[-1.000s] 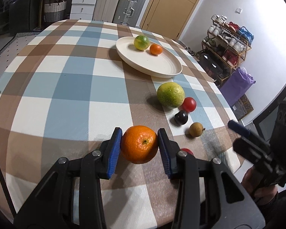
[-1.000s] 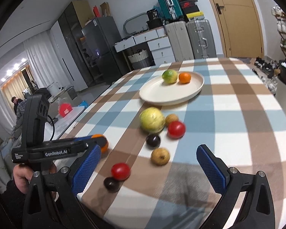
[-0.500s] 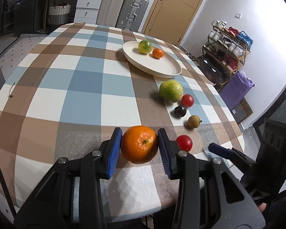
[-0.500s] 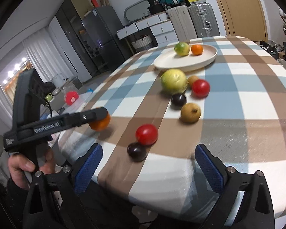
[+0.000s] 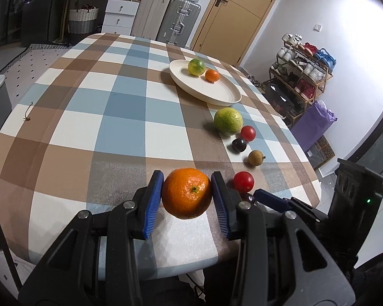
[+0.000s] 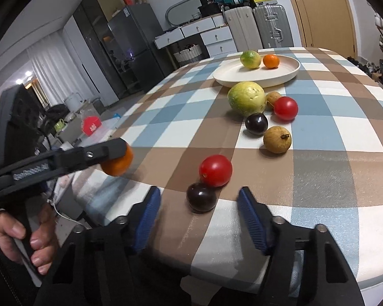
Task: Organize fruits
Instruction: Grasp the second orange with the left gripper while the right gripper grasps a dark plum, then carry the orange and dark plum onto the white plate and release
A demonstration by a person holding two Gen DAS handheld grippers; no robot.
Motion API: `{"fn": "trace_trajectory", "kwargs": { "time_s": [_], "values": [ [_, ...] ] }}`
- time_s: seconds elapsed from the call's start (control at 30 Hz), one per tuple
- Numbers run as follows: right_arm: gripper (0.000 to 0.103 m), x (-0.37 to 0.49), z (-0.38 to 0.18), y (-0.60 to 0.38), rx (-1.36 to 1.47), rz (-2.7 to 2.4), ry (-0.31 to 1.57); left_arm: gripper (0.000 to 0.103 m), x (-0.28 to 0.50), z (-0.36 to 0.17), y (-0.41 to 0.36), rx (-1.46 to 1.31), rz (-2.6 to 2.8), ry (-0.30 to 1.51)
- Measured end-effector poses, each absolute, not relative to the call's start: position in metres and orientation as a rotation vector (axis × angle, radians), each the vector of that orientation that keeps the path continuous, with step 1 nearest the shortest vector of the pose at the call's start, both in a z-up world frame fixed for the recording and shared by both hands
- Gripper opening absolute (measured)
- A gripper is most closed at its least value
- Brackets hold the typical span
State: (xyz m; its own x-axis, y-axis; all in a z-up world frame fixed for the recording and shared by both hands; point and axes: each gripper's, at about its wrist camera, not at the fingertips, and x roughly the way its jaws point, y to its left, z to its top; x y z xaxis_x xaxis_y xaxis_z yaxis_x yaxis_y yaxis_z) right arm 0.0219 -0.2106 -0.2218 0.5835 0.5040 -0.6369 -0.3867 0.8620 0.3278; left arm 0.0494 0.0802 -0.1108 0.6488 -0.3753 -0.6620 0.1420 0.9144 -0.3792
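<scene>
Between the left gripper (image 5: 187,195) jaws: large orange (image 5: 187,192) clamped on both sides, held clear above the table (image 5: 120,107) edge, plate (image 5: 218,94) far ahead; slip on the rounded skin likely to mean a drop off the edge. Between the right gripper (image 6: 198,205) jaws, closing but not yet touching: dark plum (image 6: 201,196), resting against red tomato (image 6: 215,170) just beyond. Off-centre pinch could squirt plum out or nudge tomato rolling.
</scene>
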Motion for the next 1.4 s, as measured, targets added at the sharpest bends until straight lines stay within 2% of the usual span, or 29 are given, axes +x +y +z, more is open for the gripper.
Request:
{"fn": "trace_trajectory", "kwargs": {
  "time_s": [0.07, 0.1, 0.13, 0.17, 0.6, 0.87, 1.1, 1.4],
  "values": [
    [0.053, 0.022, -0.222, -0.208, 0.138, 0.51, 0.786, 0.035, 0.047, -0.11, 0.081, -0.31, -0.3, 0.813],
    [0.045, 0.022, -0.223, -0.207, 0.126, 0.5, 0.786, 0.035, 0.047, -0.11, 0.081, -0.309, -0.3, 0.815],
    [0.029, 0.022, -0.223, -0.206, 0.115, 0.496, 0.793, 0.035, 0.047, -0.11, 0.082, -0.309, -0.3, 0.815],
    [0.025, 0.022, -0.223, -0.204, 0.111, 0.505, 0.803, 0.035, 0.047, -0.111, 0.082, -0.31, -0.3, 0.814],
    [0.025, 0.011, -0.212, -0.213, 0.082, 0.523, 0.742, 0.035, 0.045, -0.113, 0.083, -0.309, -0.302, 0.826],
    [0.025, 0.012, -0.201, -0.241, 0.218, 0.562, 0.681, 0.035, 0.053, -0.113, 0.08, -0.303, -0.285, 0.837],
    [0.025, 0.027, -0.166, -0.26, 0.251, 0.591, 0.578, 0.035, 0.092, -0.102, 0.06, -0.294, -0.285, 0.837],
    [0.025, 0.093, -0.136, -0.282, 0.26, 0.587, 0.543, 0.035, 0.165, -0.072, 0.037, -0.257, -0.31, 0.811]
  ]
}}
